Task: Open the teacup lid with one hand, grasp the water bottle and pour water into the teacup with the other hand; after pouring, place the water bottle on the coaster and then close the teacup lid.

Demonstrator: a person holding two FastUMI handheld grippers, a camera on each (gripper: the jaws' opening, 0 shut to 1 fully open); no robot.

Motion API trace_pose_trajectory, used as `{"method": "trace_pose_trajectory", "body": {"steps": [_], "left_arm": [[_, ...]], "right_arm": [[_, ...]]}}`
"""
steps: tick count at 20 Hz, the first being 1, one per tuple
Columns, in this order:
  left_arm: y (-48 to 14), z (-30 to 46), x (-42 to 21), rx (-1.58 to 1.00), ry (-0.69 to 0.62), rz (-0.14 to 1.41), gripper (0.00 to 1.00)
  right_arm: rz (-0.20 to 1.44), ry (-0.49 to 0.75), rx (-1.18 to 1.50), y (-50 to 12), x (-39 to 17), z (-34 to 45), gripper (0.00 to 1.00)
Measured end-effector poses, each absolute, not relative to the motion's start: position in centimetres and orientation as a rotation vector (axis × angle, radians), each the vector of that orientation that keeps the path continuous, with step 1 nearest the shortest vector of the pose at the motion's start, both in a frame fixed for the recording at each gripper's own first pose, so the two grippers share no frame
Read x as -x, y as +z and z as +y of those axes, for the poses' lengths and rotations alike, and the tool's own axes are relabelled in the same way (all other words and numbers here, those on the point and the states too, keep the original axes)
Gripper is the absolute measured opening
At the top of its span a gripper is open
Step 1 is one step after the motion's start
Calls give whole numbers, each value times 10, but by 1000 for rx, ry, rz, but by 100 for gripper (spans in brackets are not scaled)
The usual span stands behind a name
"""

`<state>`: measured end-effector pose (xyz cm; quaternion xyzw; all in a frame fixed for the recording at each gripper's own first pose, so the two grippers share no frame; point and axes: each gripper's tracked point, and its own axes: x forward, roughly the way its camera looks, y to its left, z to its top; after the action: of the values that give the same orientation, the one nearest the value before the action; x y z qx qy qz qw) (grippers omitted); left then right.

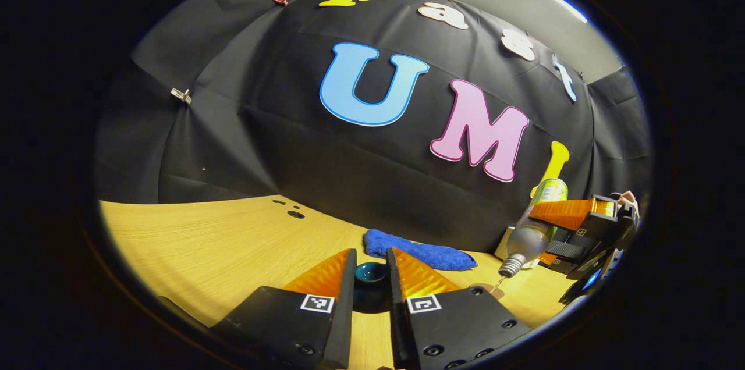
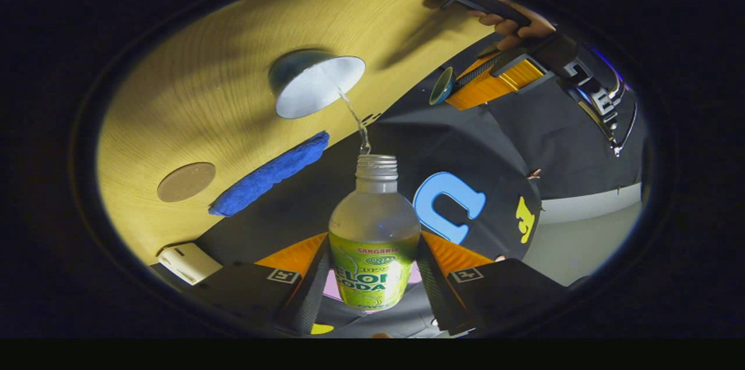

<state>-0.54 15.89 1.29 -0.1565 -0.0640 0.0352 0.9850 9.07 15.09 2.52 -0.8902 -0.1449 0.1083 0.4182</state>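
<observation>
A light wooden table (image 2: pixel 192 56) bears the teacup (image 2: pixel 314 84), a blue cloth (image 2: pixel 270 173), a round coaster (image 2: pixel 186 181) and a small white box (image 2: pixel 187 262).

The water bottle (image 2: pixel 372 224) wears a green label (image 2: pixel 372 277) with printed lettering and a small round emblem, facing the right gripper view. Square black-and-white coded markers (image 1: pixel 317 303), patterns rather than letters, sit on the left gripper (image 1: pixel 371 253), one behind each jaw. Markers of the same kind (image 2: pixel 283 276) sit likewise on the right gripper (image 2: pixel 372 239).
</observation>
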Motion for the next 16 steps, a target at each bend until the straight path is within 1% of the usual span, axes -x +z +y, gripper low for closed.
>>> {"method": "trace_pose_trajectory", "body": {"steps": [7, 9, 12, 16], "left_arm": [[13, 155, 4, 321, 56, -126, 31], [14, 154, 4, 318, 58, -126, 31], [12, 155, 4, 315, 59, -123, 31], [13, 160, 6, 304, 75, -123, 31]], "right_arm": [[-379, 260, 2237, 31, -87, 154, 78], [-343, 267, 2207, 27, -87, 151, 78], [-218, 318, 2022, 8, -87, 143, 78], [-31, 401, 1601, -25, -75, 142, 78]]}}
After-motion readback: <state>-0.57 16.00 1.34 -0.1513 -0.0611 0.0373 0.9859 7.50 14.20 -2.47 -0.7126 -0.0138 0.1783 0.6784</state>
